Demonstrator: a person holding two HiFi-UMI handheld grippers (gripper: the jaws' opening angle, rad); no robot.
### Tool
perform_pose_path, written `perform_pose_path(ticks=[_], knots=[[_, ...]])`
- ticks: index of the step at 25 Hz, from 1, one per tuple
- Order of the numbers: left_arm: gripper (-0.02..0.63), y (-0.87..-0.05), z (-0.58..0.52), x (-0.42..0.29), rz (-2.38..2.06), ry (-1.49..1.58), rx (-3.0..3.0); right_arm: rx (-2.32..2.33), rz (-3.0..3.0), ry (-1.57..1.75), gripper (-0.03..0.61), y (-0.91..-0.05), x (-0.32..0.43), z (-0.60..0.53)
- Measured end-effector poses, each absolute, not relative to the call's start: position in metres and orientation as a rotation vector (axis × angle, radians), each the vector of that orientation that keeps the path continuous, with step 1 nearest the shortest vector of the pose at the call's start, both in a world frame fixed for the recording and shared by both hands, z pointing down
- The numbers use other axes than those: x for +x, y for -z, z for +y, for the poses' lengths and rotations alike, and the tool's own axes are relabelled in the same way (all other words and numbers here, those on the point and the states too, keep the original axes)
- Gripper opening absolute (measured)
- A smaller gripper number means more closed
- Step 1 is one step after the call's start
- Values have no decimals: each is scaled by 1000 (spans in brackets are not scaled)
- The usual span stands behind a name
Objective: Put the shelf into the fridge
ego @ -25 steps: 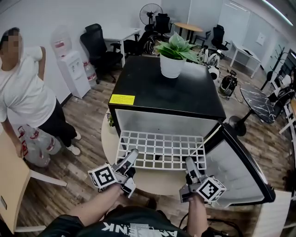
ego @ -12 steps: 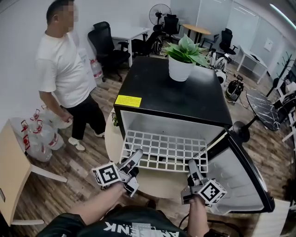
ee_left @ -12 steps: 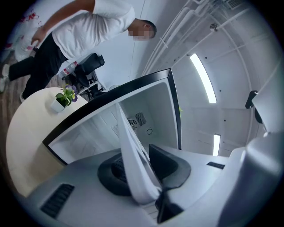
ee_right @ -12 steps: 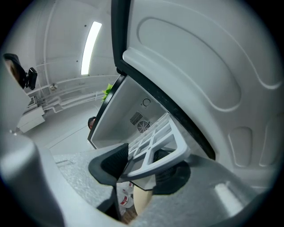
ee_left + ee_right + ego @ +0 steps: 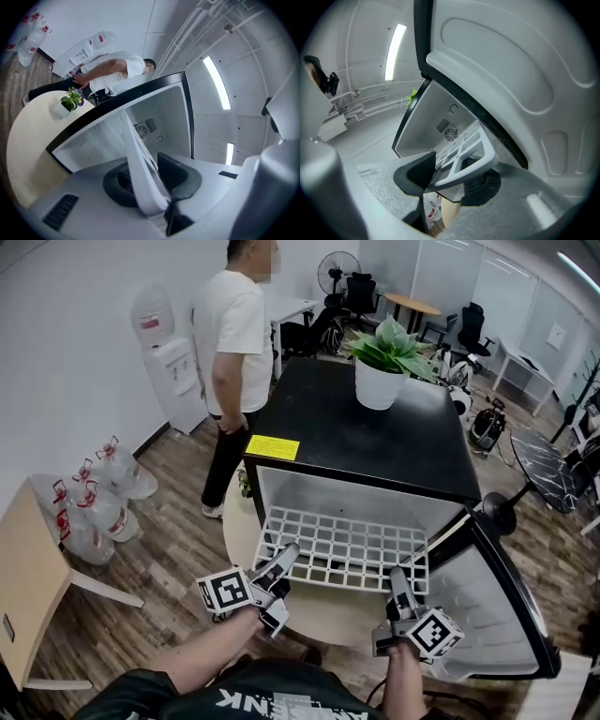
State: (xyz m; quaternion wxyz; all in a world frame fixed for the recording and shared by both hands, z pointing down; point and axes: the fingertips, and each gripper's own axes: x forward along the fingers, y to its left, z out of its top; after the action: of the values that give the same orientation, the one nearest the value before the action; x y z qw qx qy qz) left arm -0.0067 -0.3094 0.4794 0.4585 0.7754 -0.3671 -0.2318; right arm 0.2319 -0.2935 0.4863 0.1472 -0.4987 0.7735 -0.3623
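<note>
Left gripper [image 5: 289, 555] and right gripper [image 5: 397, 576] clamp the shelf [image 5: 342, 549], barely entered into the fridge [image 5: 375, 437]; most remains outside

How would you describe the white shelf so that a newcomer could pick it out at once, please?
Find the black box-shaped fridge with its door open. The flat white plastic grid shelf juts from its mouth, front edge held by the left claw and right claw. It is the only lattice of square holes.
</note>
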Motion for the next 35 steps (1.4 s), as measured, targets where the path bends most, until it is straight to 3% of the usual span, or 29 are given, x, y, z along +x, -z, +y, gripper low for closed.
perform_pose_path(ticks=[3, 8, 15, 25, 35], knots=[[89, -491, -316, -23, -1005, 467, 1920, -1417, 2222, 1047, 161, -486, 225, -300], [89, -479, -326, -8, -846, 632, 1872, -1477, 2256, 1028, 161, -486, 225, -311], [91, -483, -354, -11, -898, 578, 1924, -1460, 2245, 1031, 160, -481, 224, -337], [138, -501, -325, -23, -1023, 550, 1937, -1479, 2261, 1020, 147, -485, 228, -347], [100, -485, -314, 3, -1043, 617, 2048, -1299, 2207, 1120, 146, -487, 214, -347]])
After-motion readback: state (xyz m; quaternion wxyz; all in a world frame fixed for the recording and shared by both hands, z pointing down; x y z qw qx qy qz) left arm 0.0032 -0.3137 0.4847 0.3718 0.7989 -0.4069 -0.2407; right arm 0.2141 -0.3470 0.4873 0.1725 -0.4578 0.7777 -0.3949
